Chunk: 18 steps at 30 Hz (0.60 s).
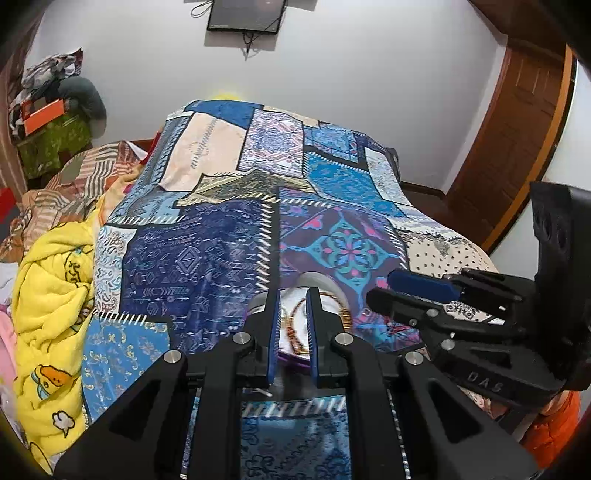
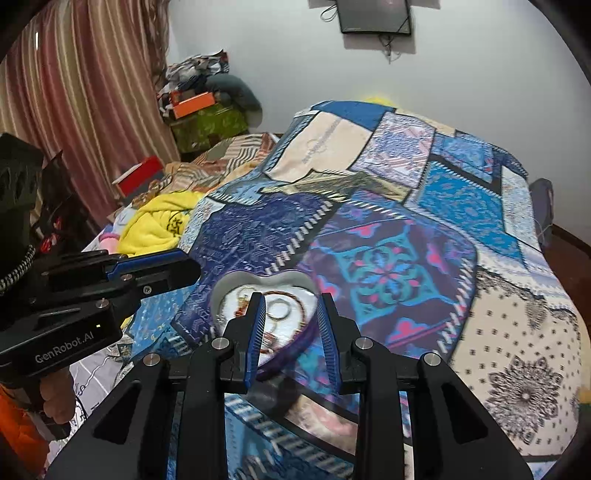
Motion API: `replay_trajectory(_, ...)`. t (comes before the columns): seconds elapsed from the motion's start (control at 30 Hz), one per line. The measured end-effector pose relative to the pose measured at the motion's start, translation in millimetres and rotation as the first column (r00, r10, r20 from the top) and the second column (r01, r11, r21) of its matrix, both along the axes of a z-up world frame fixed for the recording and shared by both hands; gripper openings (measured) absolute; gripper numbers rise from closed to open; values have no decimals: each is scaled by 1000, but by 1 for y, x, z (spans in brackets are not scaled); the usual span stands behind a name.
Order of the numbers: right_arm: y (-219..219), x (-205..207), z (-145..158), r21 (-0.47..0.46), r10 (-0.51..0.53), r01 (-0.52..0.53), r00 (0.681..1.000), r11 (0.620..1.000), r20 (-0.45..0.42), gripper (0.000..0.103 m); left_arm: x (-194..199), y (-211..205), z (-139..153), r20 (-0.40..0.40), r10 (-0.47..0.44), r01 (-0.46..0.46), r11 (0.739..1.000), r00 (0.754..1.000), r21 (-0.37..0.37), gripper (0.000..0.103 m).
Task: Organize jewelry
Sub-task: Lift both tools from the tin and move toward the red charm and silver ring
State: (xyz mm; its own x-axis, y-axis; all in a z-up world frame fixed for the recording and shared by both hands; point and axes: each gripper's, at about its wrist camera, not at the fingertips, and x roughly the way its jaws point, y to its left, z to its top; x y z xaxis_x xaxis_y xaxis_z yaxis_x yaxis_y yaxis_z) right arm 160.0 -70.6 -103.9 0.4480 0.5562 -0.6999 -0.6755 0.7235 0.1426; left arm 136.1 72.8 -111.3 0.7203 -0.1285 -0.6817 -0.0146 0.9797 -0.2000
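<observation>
On the patchwork bedspread (image 2: 406,236), near me, sits the heart-shaped tray (image 2: 258,284) with jewelry (image 2: 280,314) loose inside, probably thin chains and hoops. I judge them light, slippery and tangle-prone, best pinched at a hoop's rim. My left gripper (image 1: 291,325) is narrow, my right gripper (image 2: 291,325) slightly wider; both hold nothing.

- One heart-shaped tray (image 2: 236,282), jewelry pieces inside too blurred to count
- Two grippers (image 2: 291,328) (image 1: 292,325)
- One patchwork bedspread (image 2: 406,229)
- One yellow blanket (image 1: 55,295)
- One wall screen (image 2: 375,16)
</observation>
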Motion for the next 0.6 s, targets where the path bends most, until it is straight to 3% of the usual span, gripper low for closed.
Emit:
replay_trajectory(0.27, -50, 9, 5, 5, -111, 111, 994, 994, 8, 26, 5, -33, -2, -22, -49, 49, 999, 999, 4, 11)
replay_trajectory(0.53, -94, 18, -9, -16, -183, 182, 982, 983, -44, 27, 11, -65, -17, -72, -108, 108, 994, 992, -4, 11)
replay_trajectory(0.6, -97, 20, -14, -23, -177, 176, 982, 984, -66, 36, 13, -72, -23, -92, -121, 121, 993, 988, -8, 11)
